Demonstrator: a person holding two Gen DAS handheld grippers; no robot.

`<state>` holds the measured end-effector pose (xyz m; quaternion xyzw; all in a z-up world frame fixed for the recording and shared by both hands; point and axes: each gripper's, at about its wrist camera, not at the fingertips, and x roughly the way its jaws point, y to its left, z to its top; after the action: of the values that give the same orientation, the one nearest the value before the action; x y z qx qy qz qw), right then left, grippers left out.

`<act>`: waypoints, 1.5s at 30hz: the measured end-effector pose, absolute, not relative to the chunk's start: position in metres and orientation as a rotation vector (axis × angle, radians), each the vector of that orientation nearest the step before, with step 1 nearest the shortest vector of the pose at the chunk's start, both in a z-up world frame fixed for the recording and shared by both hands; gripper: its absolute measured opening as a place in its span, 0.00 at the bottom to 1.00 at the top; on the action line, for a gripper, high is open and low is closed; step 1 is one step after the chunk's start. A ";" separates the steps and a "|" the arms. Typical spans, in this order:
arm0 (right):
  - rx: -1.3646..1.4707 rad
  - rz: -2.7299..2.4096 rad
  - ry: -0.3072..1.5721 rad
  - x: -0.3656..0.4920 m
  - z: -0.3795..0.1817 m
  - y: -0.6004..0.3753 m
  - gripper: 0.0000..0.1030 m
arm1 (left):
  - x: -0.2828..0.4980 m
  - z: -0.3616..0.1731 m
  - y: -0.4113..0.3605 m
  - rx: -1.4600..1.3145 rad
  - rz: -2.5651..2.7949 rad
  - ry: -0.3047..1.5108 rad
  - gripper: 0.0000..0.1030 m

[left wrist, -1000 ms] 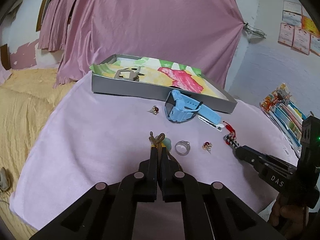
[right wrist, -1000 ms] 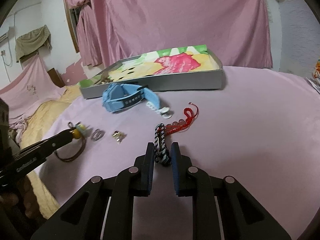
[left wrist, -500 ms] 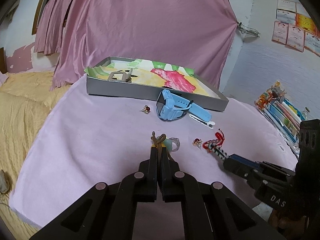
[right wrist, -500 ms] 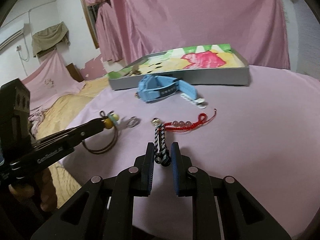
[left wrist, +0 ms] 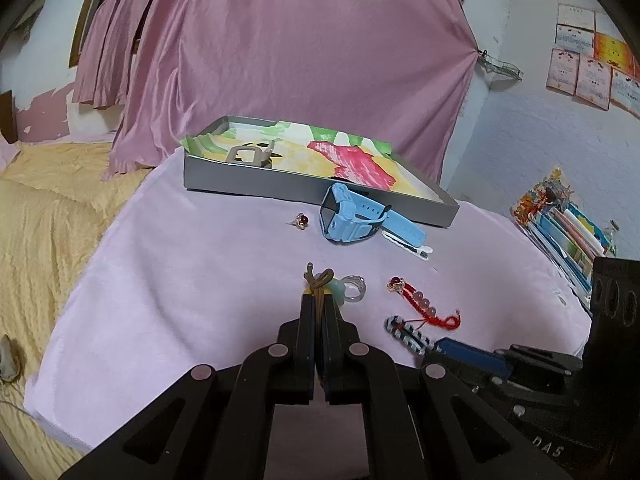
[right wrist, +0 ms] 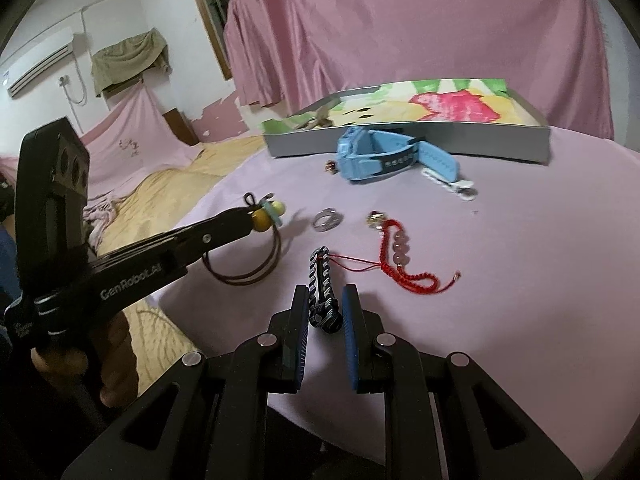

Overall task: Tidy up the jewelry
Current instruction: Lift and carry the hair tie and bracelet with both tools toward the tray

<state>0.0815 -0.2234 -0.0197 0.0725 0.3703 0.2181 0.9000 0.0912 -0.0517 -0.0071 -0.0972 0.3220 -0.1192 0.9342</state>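
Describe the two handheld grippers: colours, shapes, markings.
Both are matte black plastic. The left gripper has long tapering fingers, white "GenRobot.AI" lettering on its side and a boxy black head with round holes. The right gripper has blue ribbed pads on its fingers, silver round pivot pins, triangular cut-outs in its linkage arms, and "DAS" lettering on its side.

Lilac cloth [left wrist: 168, 280] covered the table; sky-blue watch [right wrist: 376, 156], red cord bracelet [right wrist: 404, 268] with pink beads, black-and-white braided strap [right wrist: 322, 292], brown cord [right wrist: 244, 268], grey tray [left wrist: 280, 184] lined pink, yellow, green.
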 end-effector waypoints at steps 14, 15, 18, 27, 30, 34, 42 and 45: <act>0.132 0.512 0.697 0.079 0.001 -0.209 0.14 | 0.090 0.000 -0.036 -0.209 -0.226 0.628 0.03; 0.129 0.513 0.686 0.079 0.005 -0.209 0.14 | 0.091 0.002 -0.035 -0.208 -0.226 0.623 0.03; 0.133 0.512 0.658 0.083 0.014 -0.211 0.14 | 0.093 0.006 -0.032 -0.204 -0.227 0.611 0.03; 0.185 0.448 0.628 0.104 0.024 -0.235 0.11 | 0.103 0.013 -0.027 -0.210 -0.234 0.592 0.03; 0.192 0.413 0.641 0.113 0.018 -0.244 0.11 | 0.105 0.011 -0.028 -0.212 -0.237 0.597 0.03; 0.206 0.398 0.664 0.120 0.010 -0.249 0.11 | 0.109 0.008 -0.030 -0.212 -0.238 0.609 0.03; 0.223 0.373 0.633 0.121 0.013 -0.259 0.11 | 0.115 0.007 -0.033 -0.207 -0.239 0.618 0.03; 0.211 0.379 0.582 0.123 0.029 -0.262 0.11 | 0.116 0.012 -0.034 -0.208 -0.241 0.602 0.03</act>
<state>0.1229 -0.2618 0.0287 0.1033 0.2844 0.1855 0.9349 0.1158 -0.0343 0.0120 -0.1021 0.2951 -0.1180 0.9426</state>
